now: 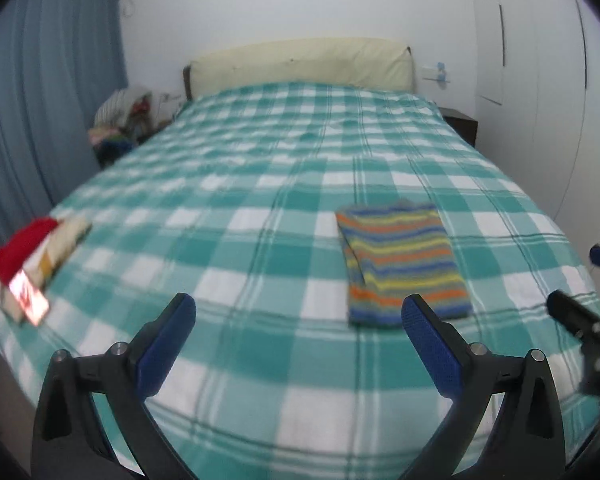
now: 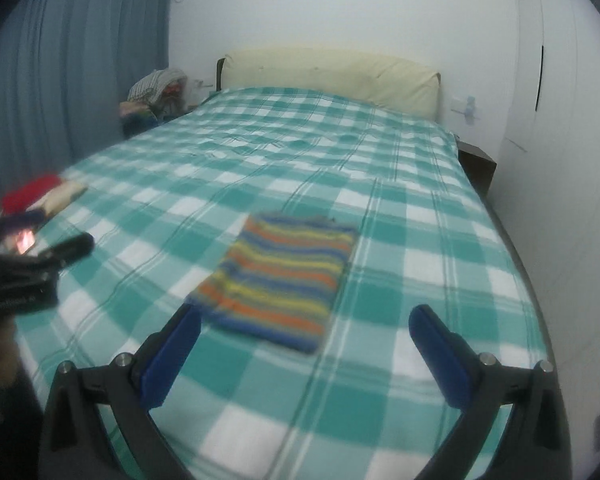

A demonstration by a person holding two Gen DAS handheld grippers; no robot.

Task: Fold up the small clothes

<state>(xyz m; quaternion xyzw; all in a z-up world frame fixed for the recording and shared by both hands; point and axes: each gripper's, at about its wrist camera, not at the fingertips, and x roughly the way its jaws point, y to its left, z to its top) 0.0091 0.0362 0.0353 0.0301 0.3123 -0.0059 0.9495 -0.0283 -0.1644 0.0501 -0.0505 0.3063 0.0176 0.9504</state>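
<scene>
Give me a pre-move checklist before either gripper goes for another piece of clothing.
1. Left gripper open with nothing between its fingers: ok.
2. Right gripper open with nothing between its fingers: ok.
3. Striped garment folded into a flat rectangle on the checked bedspread: ok.
4. Striped garment free of both grippers: ok, neither touches it.
5. Next piece located: cannot tell; a red and cream bundle lies near the bed's left edge, too blurred to say whether it is folded.
6. Clothes heap beside the bed within reach: cannot tell.
</scene>
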